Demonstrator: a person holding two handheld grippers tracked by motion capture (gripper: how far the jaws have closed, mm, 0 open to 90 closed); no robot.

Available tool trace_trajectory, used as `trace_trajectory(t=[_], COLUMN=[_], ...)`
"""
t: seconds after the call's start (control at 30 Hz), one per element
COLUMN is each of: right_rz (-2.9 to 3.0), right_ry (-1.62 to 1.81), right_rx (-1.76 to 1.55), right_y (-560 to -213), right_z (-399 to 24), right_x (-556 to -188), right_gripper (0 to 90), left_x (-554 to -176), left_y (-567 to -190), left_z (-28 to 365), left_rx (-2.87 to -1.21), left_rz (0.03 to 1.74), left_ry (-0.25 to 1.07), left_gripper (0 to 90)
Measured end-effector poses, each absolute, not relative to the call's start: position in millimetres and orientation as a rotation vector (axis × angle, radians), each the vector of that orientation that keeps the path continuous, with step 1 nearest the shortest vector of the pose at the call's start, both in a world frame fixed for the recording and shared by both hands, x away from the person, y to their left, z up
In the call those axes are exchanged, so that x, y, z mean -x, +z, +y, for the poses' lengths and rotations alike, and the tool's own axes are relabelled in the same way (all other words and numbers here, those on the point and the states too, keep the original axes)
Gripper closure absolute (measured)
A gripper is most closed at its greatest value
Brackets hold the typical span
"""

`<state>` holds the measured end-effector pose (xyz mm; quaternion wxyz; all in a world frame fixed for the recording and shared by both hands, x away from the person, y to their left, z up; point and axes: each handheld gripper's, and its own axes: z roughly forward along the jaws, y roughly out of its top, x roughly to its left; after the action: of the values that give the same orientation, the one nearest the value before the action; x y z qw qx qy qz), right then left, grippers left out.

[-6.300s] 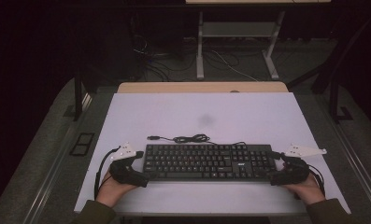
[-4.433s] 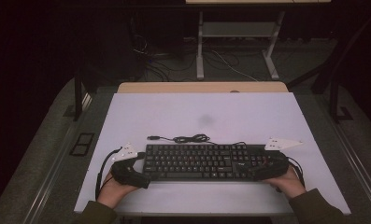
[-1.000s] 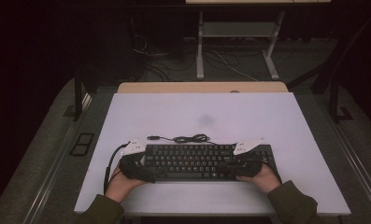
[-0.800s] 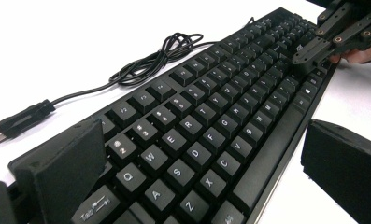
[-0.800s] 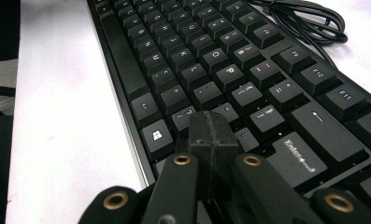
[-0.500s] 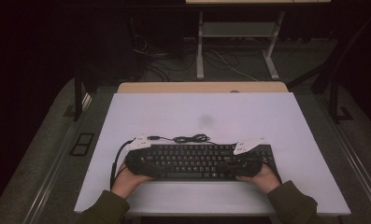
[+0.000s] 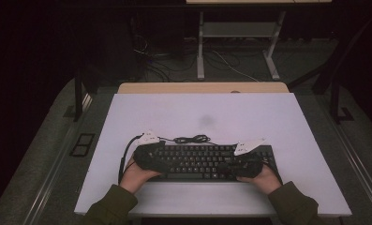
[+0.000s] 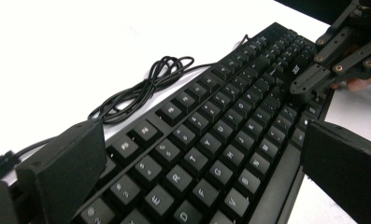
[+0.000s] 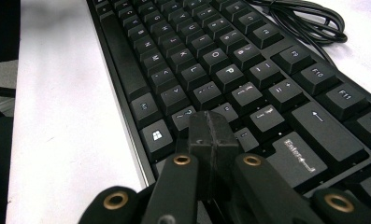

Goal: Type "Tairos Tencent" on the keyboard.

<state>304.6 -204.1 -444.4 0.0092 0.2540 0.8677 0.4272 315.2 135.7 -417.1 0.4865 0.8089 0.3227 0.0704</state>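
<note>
1. High view: the keyboard (image 7: 207, 161) lies with its long axis across the table (image 7: 286, 117), near the person's edge; the left gripper (image 7: 148, 157) is over its left end.
2. Left gripper view: jaws spread wide over the letter keys, holding nothing.
3. Right gripper view: the right gripper (image 9: 211, 135) has its jaws pressed together, tip just over the keys beside Enter (image 9: 300, 151).

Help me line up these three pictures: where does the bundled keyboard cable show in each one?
High view: the coiled cable lies on the table just behind the keyboard, left of centre.
Left gripper view: upper middle, left of the key rows.
Right gripper view: top right corner.
Shared landmark: the keyboard's function-key row, beside the coil.
</note>
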Motion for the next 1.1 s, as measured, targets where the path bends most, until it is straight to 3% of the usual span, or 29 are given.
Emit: trace_trajectory(t=[0.23,0.93,1.1], right_rz=[2.710,2.711,2.711], right_ry=[1.333,1.329,1.329], right_rx=[-0.787,-0.780,-0.782], right_y=[-444,-444,-444], right_z=[-204,-204,-204], right_x=[-305,-304,-304], right_gripper=[89.5,89.5,89.5], left_x=[-320,-327,-328], left_y=[-416,-423,-426], left_z=[128,115,112], left_rx=[-1.964,-2.077,-2.126], left_rz=[0.789,0.787,0.791], left_ry=[0.182,0.112,0.111], left_gripper=[8.2,83.1,89.3])
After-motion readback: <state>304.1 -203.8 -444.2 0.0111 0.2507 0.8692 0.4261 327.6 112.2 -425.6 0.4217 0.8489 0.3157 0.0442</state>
